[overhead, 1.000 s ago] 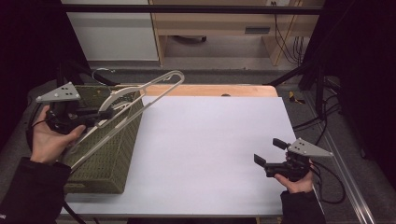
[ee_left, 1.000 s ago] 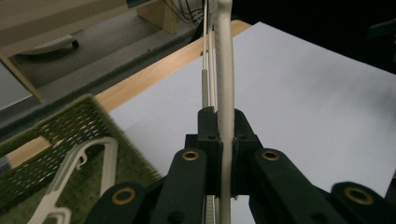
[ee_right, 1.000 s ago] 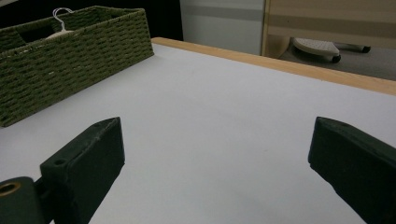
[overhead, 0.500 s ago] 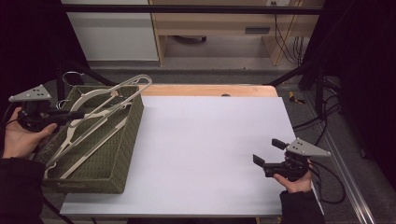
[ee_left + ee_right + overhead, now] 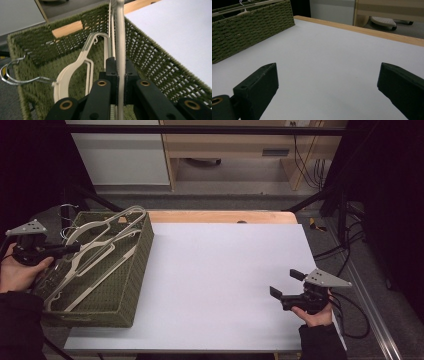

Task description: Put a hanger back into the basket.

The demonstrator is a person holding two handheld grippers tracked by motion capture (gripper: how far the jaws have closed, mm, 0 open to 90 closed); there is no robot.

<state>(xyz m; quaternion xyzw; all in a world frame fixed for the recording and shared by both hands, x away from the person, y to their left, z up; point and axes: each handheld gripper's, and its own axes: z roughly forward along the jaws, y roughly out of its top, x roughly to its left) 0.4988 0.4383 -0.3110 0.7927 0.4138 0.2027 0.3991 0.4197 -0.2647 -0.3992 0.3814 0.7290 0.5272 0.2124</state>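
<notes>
The person is at the step of laying a cream plastic hanger [image 5: 107, 231] into the green woven basket [image 5: 131, 285] at the left end of the table [image 5: 225, 280]. The left gripper [image 5: 119, 75] has its jaws clamped on one thin bar of that hanger, which runs up between the black pads and away over the basket's far end. In the high view the left gripper [image 5: 67, 249] sits at the basket's left rim, with the held hanger slanting across the basket's upper part, its far end resting at or just above the far rim.

A second hanger [image 5: 72, 72] of the same kind, with a wire hook [image 5: 15, 72], already lies inside the basket on its floor, just beside the held one.

The right gripper [image 5: 280, 292] hovers over the bare table well apart from the basket, near the table's right front corner, its jaws wide and empty; its own view shows white tabletop between them.

The next move probably calls for lowering the held hanger until it rests inside the basket's walls on or beside the other hanger, then opening the left jaws. Care is needed that its far end clears the rim rather than catching on it.
</notes>
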